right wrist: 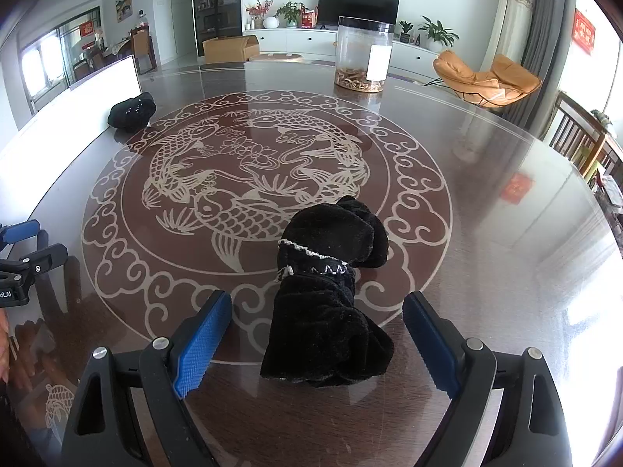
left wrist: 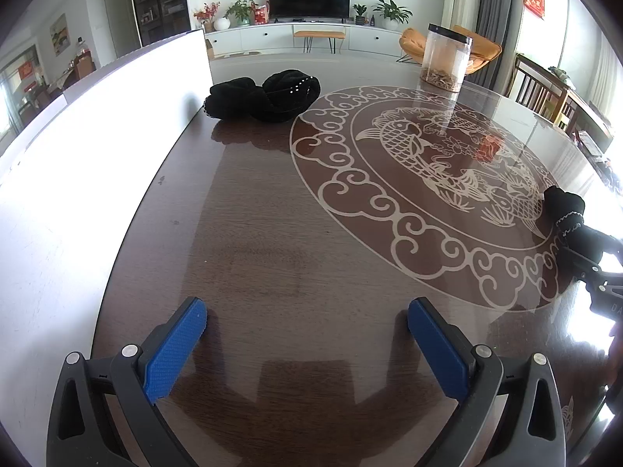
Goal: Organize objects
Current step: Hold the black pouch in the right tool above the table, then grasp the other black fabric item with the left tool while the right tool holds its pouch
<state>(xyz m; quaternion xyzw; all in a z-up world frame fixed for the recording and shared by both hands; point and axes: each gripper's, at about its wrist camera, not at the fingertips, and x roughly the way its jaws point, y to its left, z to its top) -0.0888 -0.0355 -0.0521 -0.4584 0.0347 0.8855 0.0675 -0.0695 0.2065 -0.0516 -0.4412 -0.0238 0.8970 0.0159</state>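
Tabletop (right wrist: 486, 233): rt fingers (right wrist: 202, 334) wide (untouched) round black cloth (right wrist: 331, 303).

We see the table (right wrist: 486, 202) bearing a rolled cloth (right wrist: 331, 292) near us, lying between the spread fingers of the right gripper (right wrist: 317, 334) and touching neither. A second cloth bundle (left wrist: 264, 95) lies far left, just beside an upright board (left wrist: 117, 124). A jar (right wrist: 364, 54) stands at the far side. The left gripper (left wrist: 307, 346) hangs over bare tabletop.
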